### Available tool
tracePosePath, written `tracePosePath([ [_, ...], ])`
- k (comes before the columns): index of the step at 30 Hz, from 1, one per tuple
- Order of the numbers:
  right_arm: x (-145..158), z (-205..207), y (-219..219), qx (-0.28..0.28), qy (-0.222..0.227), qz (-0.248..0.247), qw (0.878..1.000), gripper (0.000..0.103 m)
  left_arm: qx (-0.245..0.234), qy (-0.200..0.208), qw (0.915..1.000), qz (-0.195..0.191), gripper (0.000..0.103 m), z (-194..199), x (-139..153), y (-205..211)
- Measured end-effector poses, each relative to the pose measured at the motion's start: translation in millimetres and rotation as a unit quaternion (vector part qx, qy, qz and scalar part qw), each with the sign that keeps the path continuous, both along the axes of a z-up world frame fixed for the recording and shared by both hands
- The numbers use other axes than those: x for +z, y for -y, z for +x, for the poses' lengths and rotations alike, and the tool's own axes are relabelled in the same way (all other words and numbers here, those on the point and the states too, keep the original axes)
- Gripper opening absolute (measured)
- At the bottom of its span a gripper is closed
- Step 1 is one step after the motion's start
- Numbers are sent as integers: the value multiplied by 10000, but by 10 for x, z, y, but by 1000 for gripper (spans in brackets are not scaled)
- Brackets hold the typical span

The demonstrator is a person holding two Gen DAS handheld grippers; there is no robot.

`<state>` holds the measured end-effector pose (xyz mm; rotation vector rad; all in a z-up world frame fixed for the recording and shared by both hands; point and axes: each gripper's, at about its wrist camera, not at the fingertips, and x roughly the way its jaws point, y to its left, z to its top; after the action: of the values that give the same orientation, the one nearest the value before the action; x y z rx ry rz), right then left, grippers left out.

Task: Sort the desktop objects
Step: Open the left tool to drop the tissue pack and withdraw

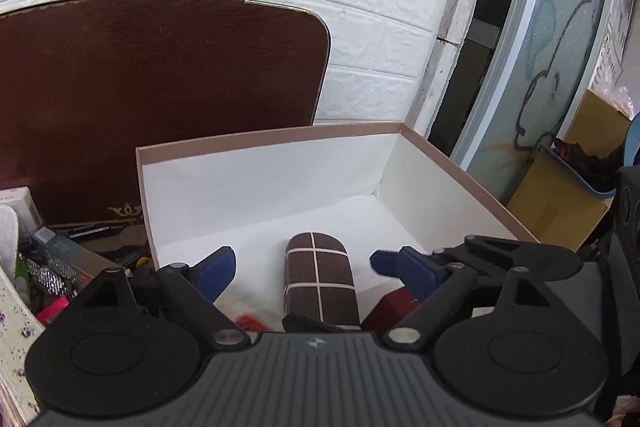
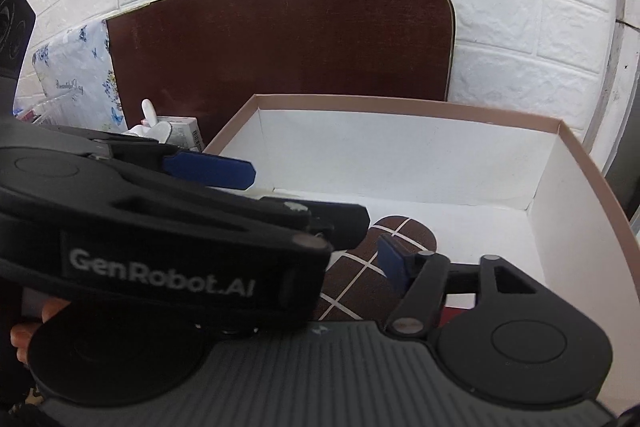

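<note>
The left gripper point(image 1: 303, 264) stands wide open over the white-lined box point(image 1: 256, 183), its blue fingertips point(image 1: 218, 269) clear on either side of the brown grid-patterned case point(image 1: 320, 283), which lies on the box floor directly ahead. The right gripper point(image 2: 360, 251) is partly open and grips nothing; the same case point(image 2: 360, 267) lies just beside its right fingertip point(image 2: 394, 265), and the left gripper's body hides its left finger.
</note>
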<state>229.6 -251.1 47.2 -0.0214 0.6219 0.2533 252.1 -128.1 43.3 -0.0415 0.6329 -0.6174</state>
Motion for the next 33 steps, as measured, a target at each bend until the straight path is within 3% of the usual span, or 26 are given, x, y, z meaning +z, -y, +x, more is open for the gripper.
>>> tracePosePath([
  [4,32,-90,3,-87,153,-23,9998,86,-3,-88,9999,-53,98,-60,6,-49],
  [19,151,-685,-109,-83,587,38,9982,88,-31,85,9994,-319,98,-647,61,-251],
  [27,217,-1152,-209,-56,908,185,9957,89,251,330,9975,-573,98,-1172,63,-439],
  [33,109,-1525,-384,136,1057,162,9942,89,589,467,9947,-697,98,-1595,-108,-660],
])
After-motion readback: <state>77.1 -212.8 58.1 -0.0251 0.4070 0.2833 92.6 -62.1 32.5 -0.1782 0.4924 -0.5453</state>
